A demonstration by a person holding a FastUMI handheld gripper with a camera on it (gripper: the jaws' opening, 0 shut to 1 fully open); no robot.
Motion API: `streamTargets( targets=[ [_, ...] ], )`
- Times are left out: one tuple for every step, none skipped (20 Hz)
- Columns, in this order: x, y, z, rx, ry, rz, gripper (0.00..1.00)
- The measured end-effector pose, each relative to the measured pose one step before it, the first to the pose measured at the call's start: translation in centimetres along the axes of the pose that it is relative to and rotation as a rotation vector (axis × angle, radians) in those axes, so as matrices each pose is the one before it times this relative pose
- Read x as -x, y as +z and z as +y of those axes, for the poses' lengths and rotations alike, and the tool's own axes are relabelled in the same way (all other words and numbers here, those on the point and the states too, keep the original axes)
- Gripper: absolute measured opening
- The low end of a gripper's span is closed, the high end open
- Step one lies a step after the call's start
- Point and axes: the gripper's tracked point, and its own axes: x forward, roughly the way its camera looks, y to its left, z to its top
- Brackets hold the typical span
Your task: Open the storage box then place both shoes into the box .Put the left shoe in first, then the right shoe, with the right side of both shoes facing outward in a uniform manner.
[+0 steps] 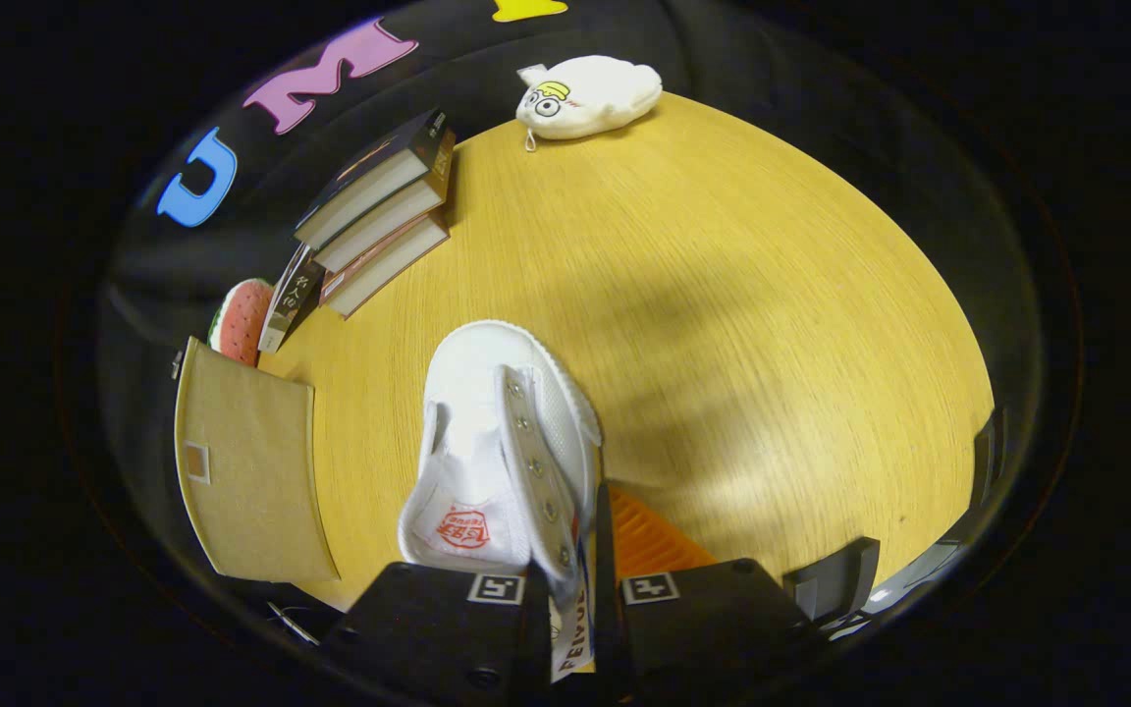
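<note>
My gripper (pixel 573 589) is shut on the side wall of a white canvas shoe (pixel 497 442), pinching the eyelet flap between both fingers. The shoe hangs ahead of the fingers above the wooden table (pixel 723 295), toe pointing away, opening and red insole stamp turned to the left. The beige fabric storage box (pixel 246 462) stands to the left of the shoe, its flat panel facing me; I cannot tell whether it is open.
A stack of books (pixel 379 211) lies beyond the box at the table's far left, with a watermelon-patterned thing (pixel 240 319) beside it. A white plush toy (pixel 585 95) sits at the far edge. Dark brackets (pixel 835 574) sit near the table's right front edge.
</note>
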Motion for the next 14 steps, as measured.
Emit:
streamTargets(
  targets=[
    [0.882, 0.051, 0.238, -0.03544, 0.01090, -0.00805, 0.17],
    [1.023, 0.123, 0.915, -0.02694, 0.01992, -0.01150, 0.12],
    [1.462, 0.420, 0.996, -0.02354, 0.02178, -0.01654, 0.12],
    [1.419, 0.426, 1.375, -0.01312, 0.01710, -0.01938, 0.11],
    [1.402, 0.403, 1.497, -0.00504, 0.01331, -0.01710, 0.12],
    [1.319, 0.356, 1.765, 0.00606, 0.01366, -0.00873, 0.12],
    [1.201, 0.308, 1.893, 0.01556, 0.01591, -0.00565, 0.12],
    [0.977, 0.210, 2.128, 0.02226, 0.02064, -0.00169, 0.11],
    [0.764, 0.221, 2.145, 0.02220, 0.02311, -0.00132, 0.11],
    [0.501, 0.070, 2.385, 0.02124, 0.02535, 0.00286, 0.11],
    [0.389, -0.123, 2.248, 0.01208, 0.02287, 0.00521, 0.11],
    [0.077, -0.303, 2.220, 0.00640, 0.01603, 0.00874, 0.12],
    [-0.067, -0.442, 1.980, 0.01087, 0.01403, 0.00820, 0.11],
    [-0.216, -0.394, 2.082, 0.00921, 0.01549, 0.00813, 0.11]
  ],
)
